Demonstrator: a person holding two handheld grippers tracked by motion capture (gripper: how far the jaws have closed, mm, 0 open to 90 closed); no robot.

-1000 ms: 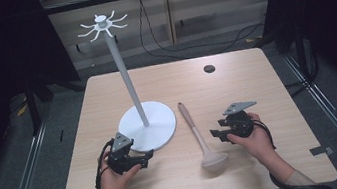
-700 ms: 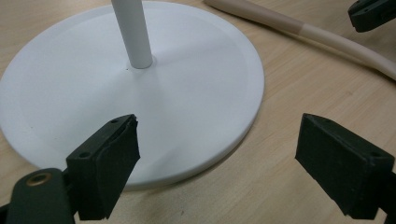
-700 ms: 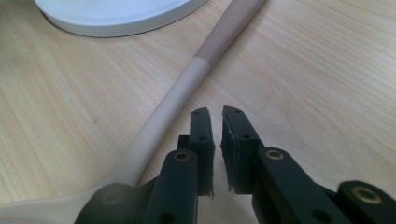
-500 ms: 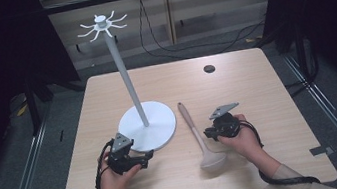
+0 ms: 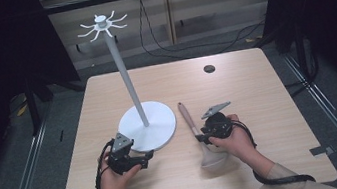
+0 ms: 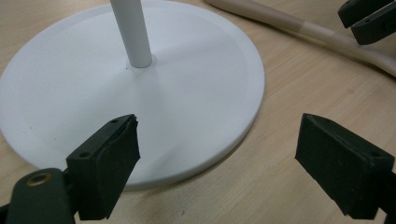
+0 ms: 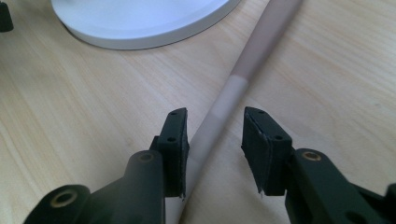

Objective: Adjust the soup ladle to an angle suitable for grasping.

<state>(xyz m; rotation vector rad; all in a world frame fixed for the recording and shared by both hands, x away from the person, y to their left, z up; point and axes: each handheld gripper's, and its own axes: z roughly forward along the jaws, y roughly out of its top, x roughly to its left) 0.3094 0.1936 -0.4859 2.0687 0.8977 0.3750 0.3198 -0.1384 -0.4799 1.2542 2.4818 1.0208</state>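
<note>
A long-handled spoon [image 5: 196, 133] lies flat on the wooden table [image 5: 256, 86], its handle pointing toward the far edge and its bowl nearest the person, just right of the white stand's round base [image 5: 158, 126]. The right gripper [image 7: 215, 140] straddles the handle, jaws parted a little wider than it, one pad close against its side, not yet clamped. The left gripper [image 6: 217, 154] sits at the base's near edge, jaws spread wide, holding nothing. A small dark disc [image 5: 209, 68] rests far back.
</note>
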